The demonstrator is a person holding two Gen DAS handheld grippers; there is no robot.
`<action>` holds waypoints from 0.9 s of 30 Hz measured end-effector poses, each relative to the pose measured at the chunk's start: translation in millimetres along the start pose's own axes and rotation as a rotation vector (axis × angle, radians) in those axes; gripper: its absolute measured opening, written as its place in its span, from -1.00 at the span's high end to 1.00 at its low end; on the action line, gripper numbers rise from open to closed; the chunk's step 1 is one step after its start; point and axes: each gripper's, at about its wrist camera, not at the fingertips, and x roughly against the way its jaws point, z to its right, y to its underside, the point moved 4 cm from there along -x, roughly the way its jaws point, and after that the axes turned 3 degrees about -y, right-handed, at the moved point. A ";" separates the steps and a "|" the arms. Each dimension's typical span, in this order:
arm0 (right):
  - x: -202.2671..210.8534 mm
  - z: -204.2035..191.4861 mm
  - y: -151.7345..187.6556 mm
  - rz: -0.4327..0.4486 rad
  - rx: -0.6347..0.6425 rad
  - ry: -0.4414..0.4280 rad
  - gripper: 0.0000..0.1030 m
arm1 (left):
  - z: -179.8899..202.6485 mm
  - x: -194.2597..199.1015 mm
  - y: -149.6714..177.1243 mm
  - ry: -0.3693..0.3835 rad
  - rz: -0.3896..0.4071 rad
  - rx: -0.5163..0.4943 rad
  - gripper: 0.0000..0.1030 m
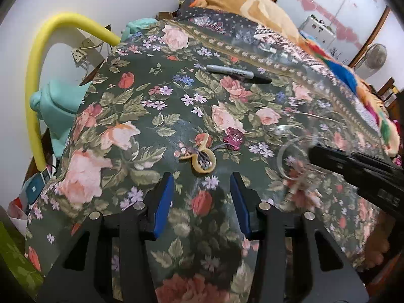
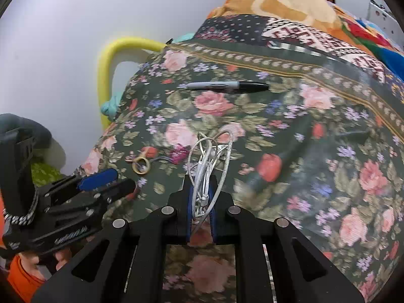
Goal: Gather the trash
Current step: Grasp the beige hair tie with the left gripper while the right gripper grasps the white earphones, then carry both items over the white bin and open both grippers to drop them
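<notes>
Floral cloth (image 1: 141, 106) covers the whole surface under me, dark green with pink roses. A grey marker (image 1: 237, 73) lies far up it. My right gripper (image 2: 201, 197) is clamped tight on a tangle of white cable (image 2: 209, 156). My left gripper (image 1: 202, 192) hangs wide apart with nothing in it, just short of a tan rubber band (image 1: 203, 160) and, beyond that, a crumpled pink wrapper (image 1: 233, 139).

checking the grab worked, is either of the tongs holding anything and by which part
The right tongs are shut on the white cable bundle, pinching its near end. The left tongs are open and hold nothing.
</notes>
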 end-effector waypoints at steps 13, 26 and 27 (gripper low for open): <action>3.5 10.6 0.1 -0.002 -0.028 -0.014 0.80 | 19.4 -16.2 -10.5 -0.222 0.049 -0.081 0.34; 35.2 -12.4 -3.4 0.057 -0.002 -0.033 0.80 | 12.1 74.9 -16.3 -0.080 0.167 0.013 0.34; 39.2 -15.3 -3.6 0.063 0.003 -0.033 0.80 | 11.8 79.9 -14.7 -0.080 0.173 0.015 0.34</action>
